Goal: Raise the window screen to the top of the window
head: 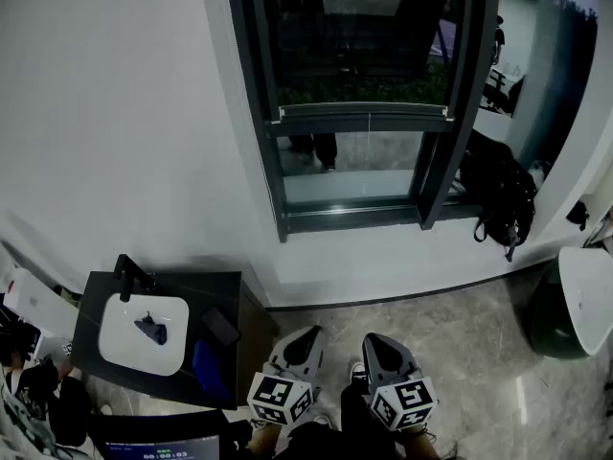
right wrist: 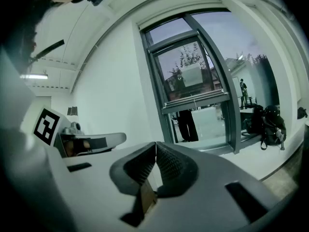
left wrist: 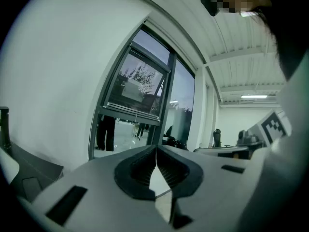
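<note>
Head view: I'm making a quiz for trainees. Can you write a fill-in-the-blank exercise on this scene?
1. The left gripper and the right gripper both have their jaws ____, with nothing between them.
2. The backpack sits to the ____ of the window.
3. The white sink has a faucet whose colour is ____.

Missing words: shut; right; black.
</note>
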Tool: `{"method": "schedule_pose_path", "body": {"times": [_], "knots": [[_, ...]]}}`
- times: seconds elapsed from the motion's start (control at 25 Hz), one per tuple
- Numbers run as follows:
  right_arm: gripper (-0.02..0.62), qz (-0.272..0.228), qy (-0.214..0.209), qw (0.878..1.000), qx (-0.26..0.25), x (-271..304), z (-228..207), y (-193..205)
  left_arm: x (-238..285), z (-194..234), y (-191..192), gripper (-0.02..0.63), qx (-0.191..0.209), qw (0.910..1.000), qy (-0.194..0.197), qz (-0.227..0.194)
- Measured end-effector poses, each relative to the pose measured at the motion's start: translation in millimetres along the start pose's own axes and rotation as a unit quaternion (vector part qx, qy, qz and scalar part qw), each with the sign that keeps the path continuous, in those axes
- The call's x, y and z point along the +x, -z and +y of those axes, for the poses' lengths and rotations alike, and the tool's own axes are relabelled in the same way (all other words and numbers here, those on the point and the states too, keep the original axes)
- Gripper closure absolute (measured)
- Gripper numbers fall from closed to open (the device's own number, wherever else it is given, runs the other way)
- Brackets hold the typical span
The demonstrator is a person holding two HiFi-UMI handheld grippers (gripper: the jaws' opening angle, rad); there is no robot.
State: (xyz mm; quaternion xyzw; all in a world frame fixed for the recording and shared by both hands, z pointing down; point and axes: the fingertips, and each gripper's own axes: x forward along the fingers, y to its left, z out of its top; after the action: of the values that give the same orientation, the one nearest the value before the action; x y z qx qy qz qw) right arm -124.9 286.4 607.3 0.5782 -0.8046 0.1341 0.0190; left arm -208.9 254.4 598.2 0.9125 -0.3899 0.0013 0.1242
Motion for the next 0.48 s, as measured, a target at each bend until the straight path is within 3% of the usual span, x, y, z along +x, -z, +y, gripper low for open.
{"method": "schedule_pose_path", "body": {"times": [0.2,0.48], "knots": [[0.586,0.002,-0.01,1.0,0.003,36.4,-44.5,-7.7,49.4,15.7,-2.8,0.603,-0.001,0.9998,-0.018,0.003],[0.585,-0.002,-0.043,0.999,-0.01,99.6,-128.3,-55.5,151.4,27.7,-35.6,0.603,0.002,0.9987,-0.048,-0.014]]}}
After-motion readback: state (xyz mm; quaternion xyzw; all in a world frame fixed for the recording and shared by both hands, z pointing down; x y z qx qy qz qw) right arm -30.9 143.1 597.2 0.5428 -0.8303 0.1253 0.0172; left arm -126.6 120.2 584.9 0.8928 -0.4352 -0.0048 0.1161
